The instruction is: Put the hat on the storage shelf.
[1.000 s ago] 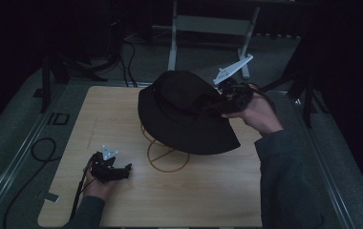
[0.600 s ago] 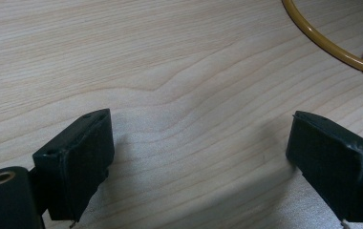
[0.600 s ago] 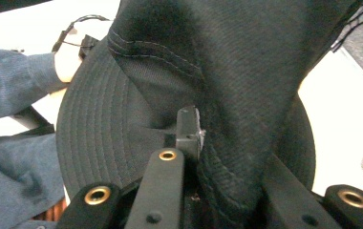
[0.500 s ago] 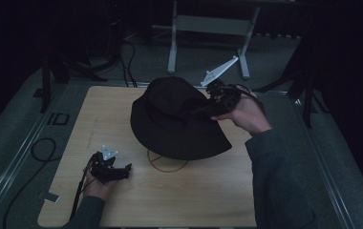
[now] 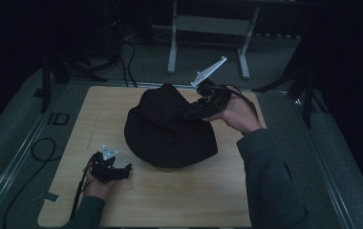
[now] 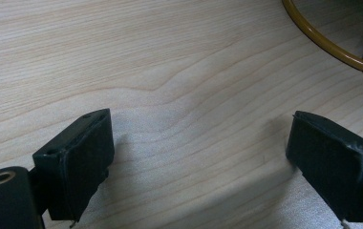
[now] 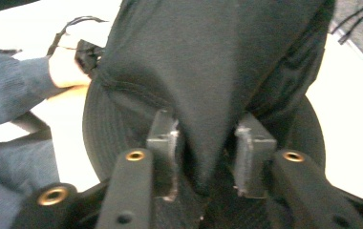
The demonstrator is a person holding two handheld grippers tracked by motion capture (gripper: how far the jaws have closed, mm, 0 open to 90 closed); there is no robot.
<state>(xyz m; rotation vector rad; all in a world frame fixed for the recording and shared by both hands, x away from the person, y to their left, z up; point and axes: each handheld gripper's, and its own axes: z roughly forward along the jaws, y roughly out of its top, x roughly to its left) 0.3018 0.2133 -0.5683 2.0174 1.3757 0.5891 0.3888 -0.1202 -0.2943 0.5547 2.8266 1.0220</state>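
Right gripper (image 5: 195,110): clamped a fold of the black bucket hat (image 5: 170,129).
Left gripper (image 5: 122,169): rested agape on the wooden table (image 5: 179,200).

High view: above near edge, facing forward-down over whole table (image 5: 74,119). Left gripper view: close, low over tabletop. Right gripper view: close on black hat (image 7: 218,71), shared with high view (image 5: 170,129).

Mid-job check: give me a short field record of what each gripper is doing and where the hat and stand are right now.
right gripper: jaws pinched on a fold of the black fabric bucket hat
left gripper: jaws open, holding nothing, low over the light wooden table
hat: draped over the stand, near table centre
yellow wire stand: ring base on the table, just ahead of the left gripper
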